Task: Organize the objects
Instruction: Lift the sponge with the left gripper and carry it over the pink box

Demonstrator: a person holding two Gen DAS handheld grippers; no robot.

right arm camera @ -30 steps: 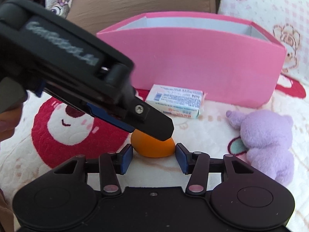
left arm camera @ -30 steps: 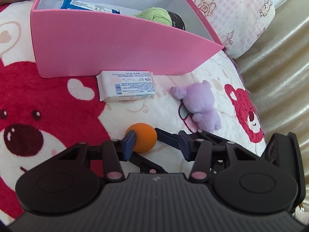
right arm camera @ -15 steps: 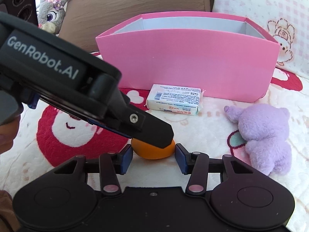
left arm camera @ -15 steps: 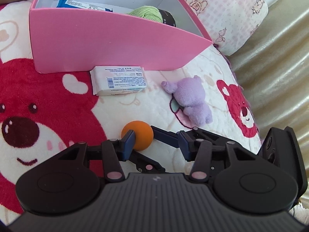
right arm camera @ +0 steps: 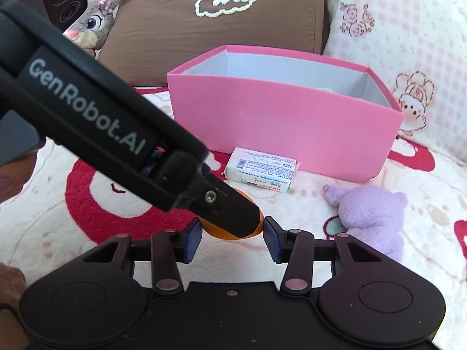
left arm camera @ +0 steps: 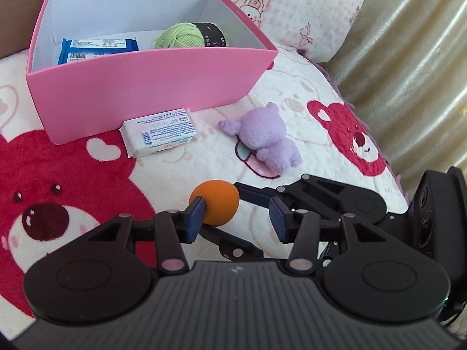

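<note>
Orange ball (left arm camera: 215, 202) looks light and smooth, best pinched across its middle. Right gripper (right arm camera: 232, 235) has it between parted jaws, grip unclear; left gripper (left arm camera: 235, 215) gapes empty.

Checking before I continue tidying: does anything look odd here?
Yes: both grippers crowd one orange ball. The right gripper brackets it while the left gripper stands open beside it.

A bear-printed blanket (left arm camera: 335, 93) is spread under bright light; a brown cushion (right arm camera: 216, 29) and pink pillow (right arm camera: 408, 43) are propped far behind.
</note>
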